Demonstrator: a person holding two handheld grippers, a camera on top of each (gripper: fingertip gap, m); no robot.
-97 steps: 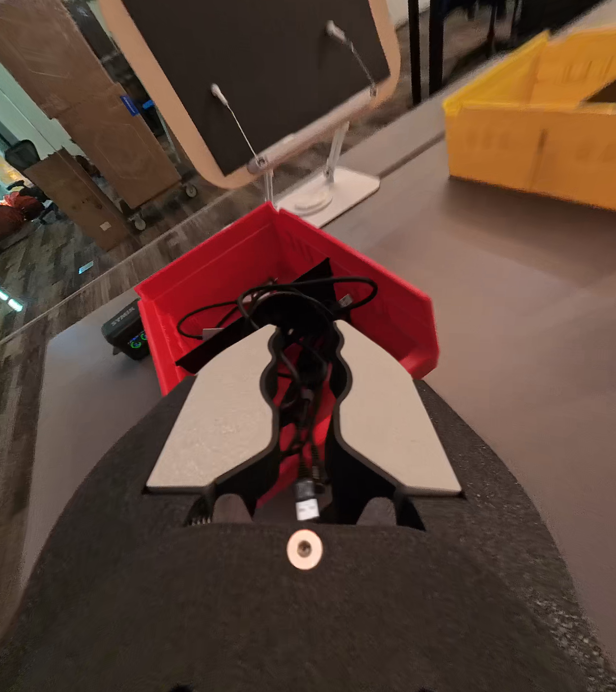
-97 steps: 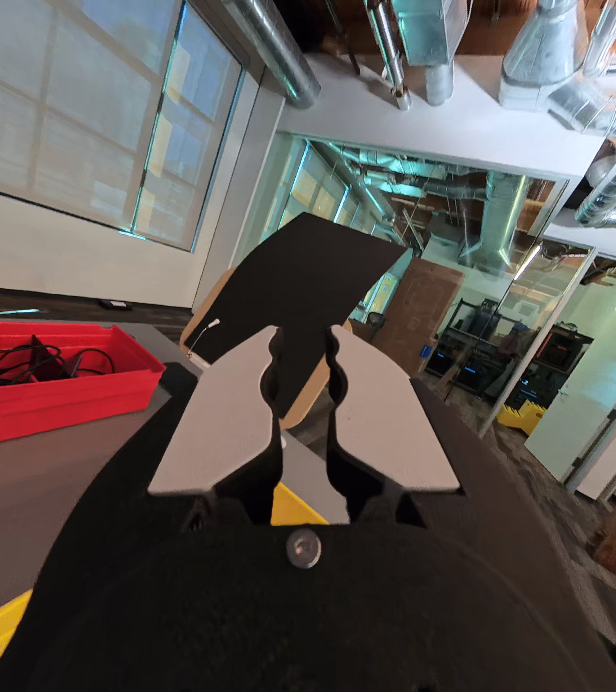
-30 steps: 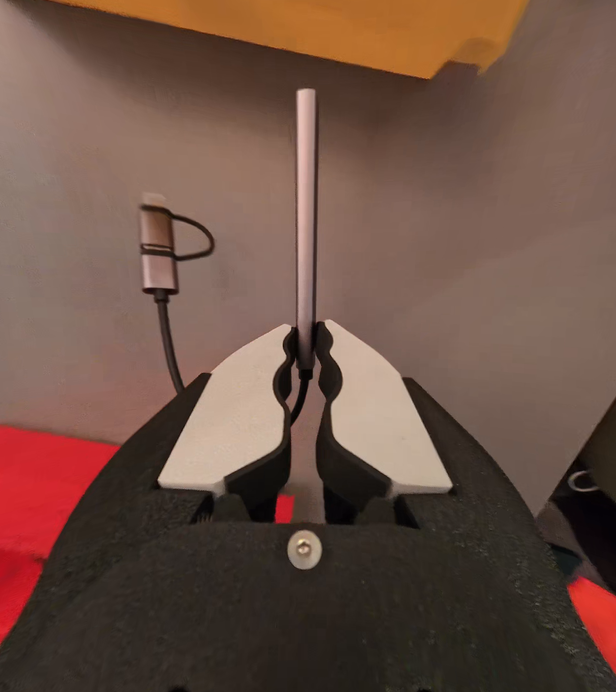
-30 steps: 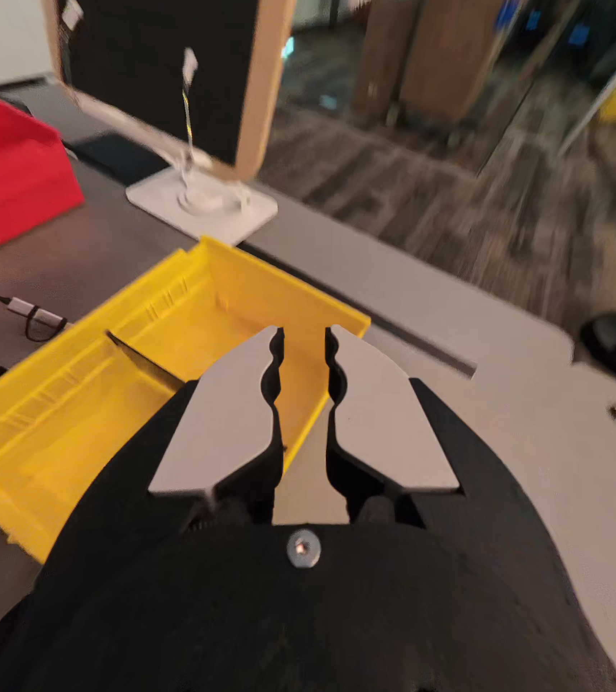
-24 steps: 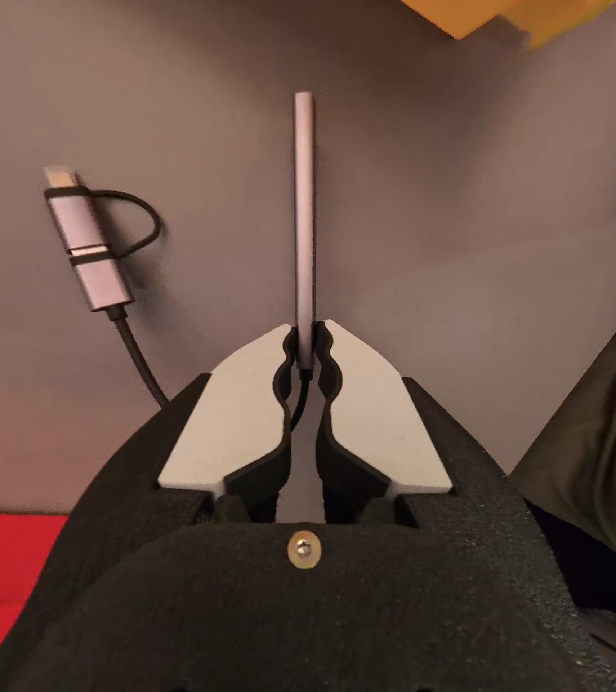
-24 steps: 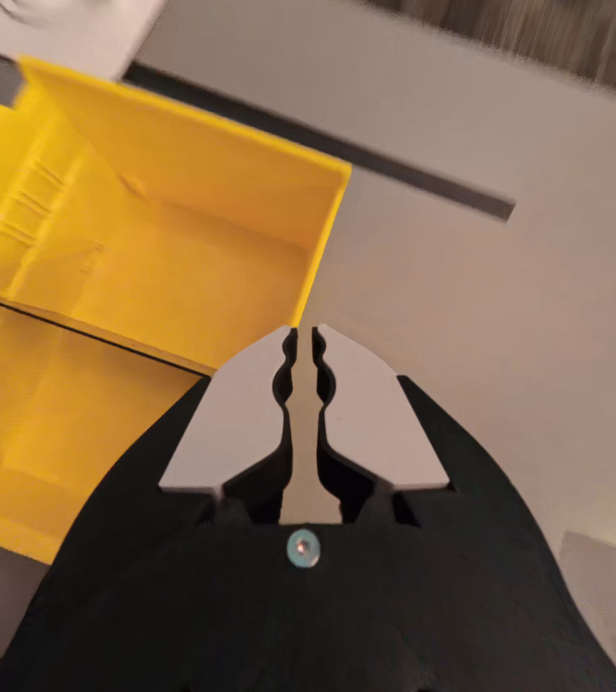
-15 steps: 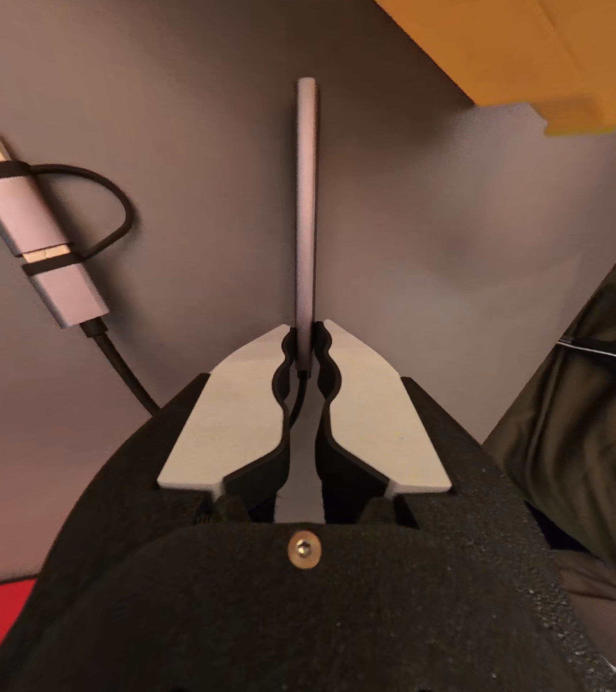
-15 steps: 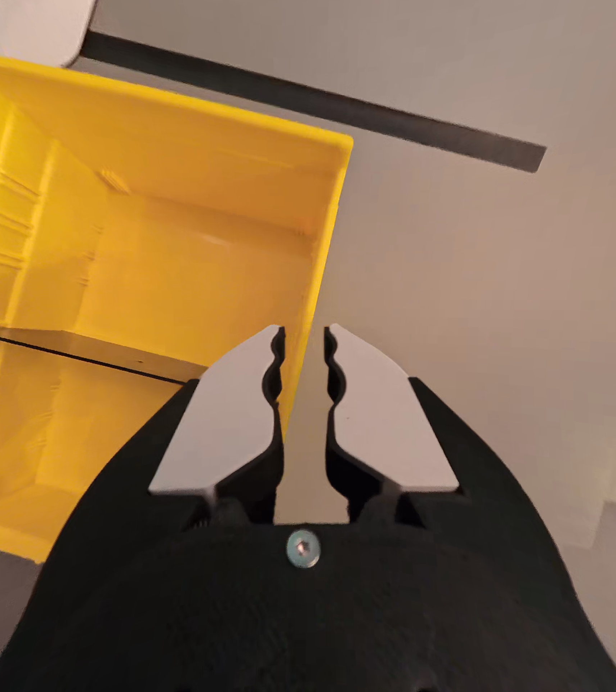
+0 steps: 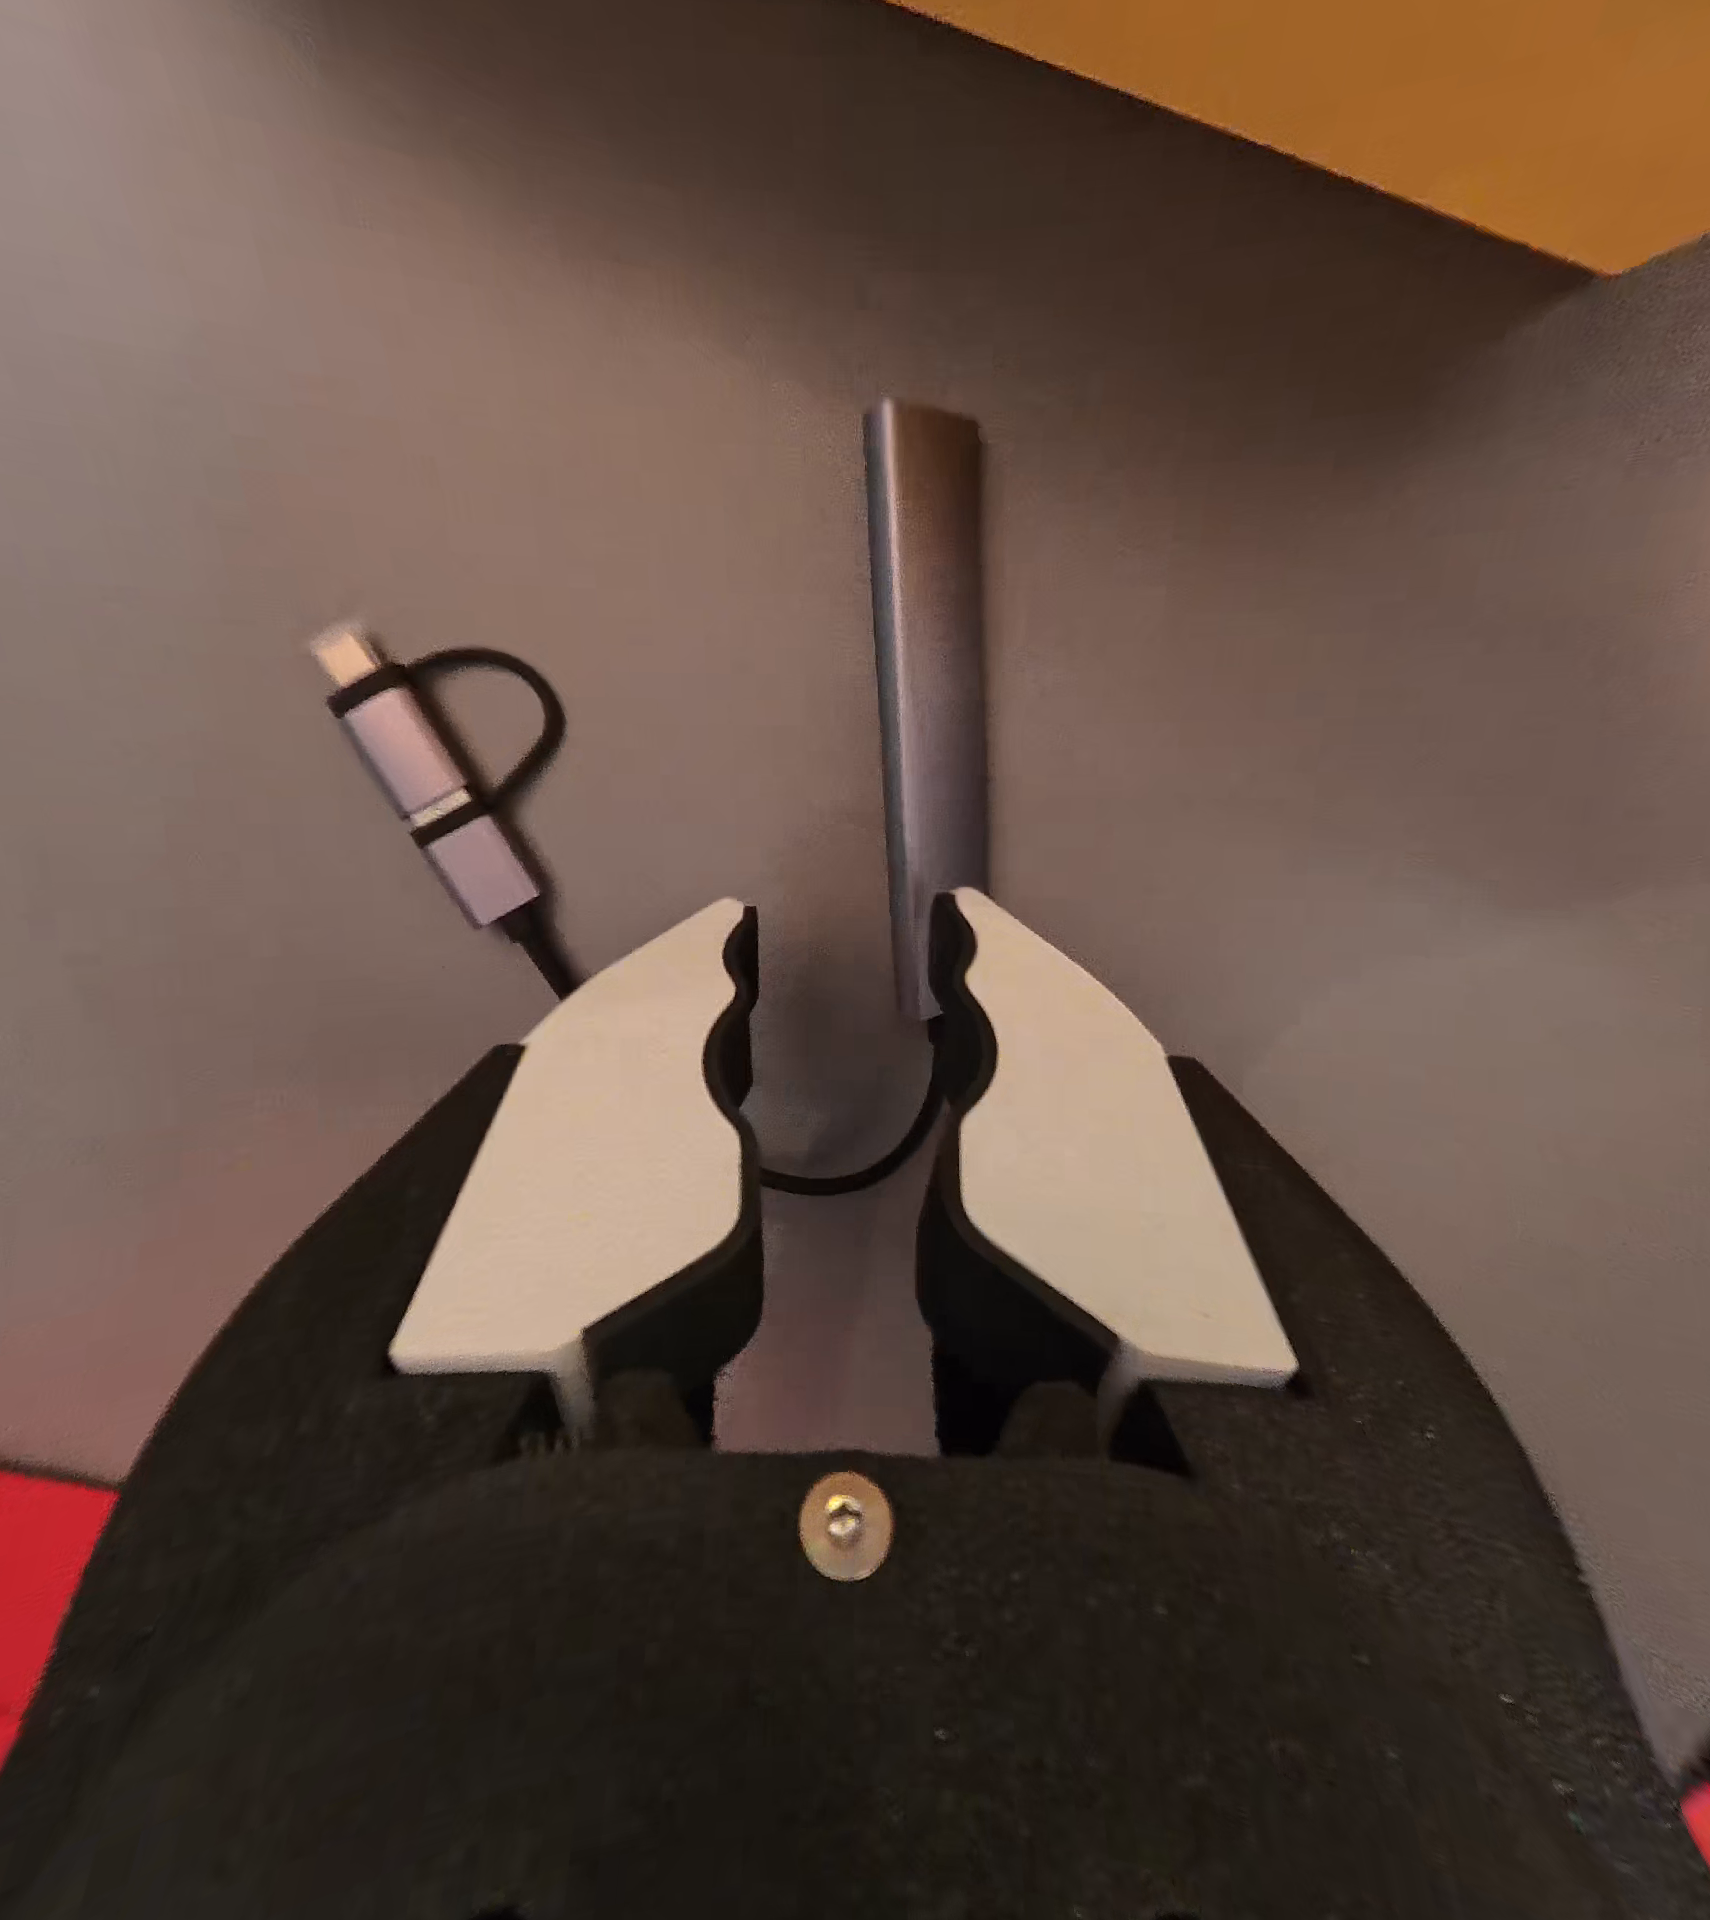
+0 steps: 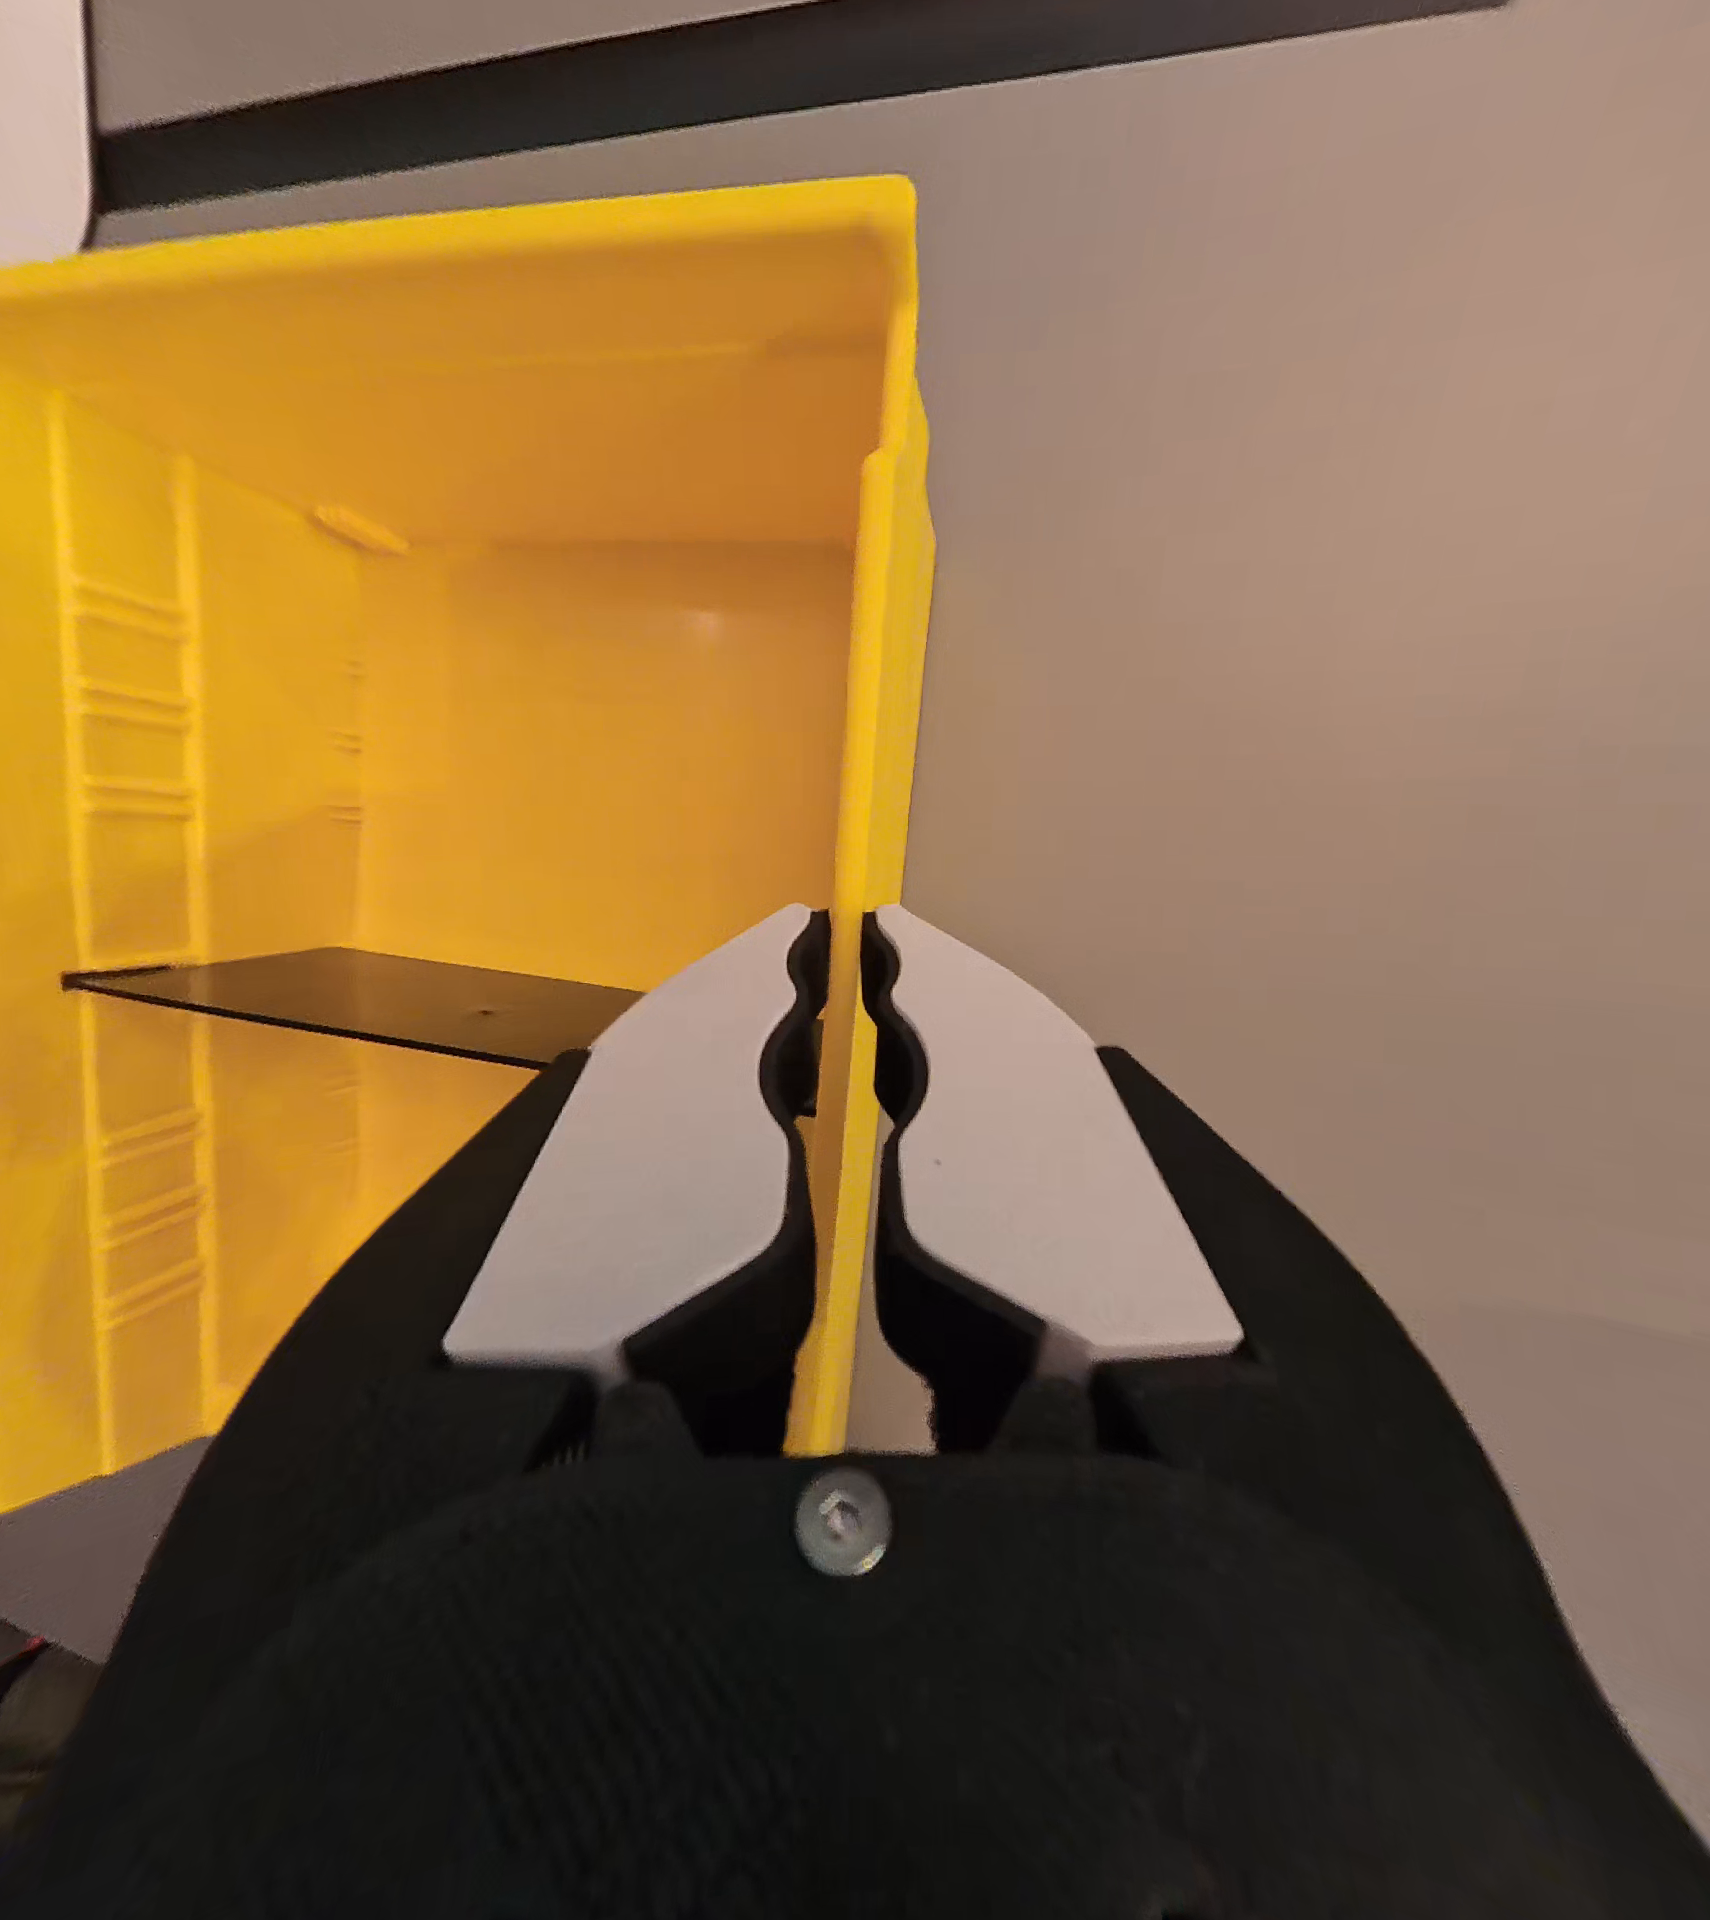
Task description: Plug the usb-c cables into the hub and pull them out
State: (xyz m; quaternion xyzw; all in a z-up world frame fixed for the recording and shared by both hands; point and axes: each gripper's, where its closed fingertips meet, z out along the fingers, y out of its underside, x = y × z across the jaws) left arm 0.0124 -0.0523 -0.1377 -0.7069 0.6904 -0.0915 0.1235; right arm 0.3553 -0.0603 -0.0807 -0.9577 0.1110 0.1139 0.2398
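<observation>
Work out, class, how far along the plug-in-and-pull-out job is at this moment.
Done: the grey hub lies on the table, with its plug beside it, and the left gripper is open around it. In hand: the right gripper is shut on the yellow bin wall. Left: no cable is seen plugged into the hub, so plugging in and pulling out both remain.

No readable text or label shows anywhere.
</observation>
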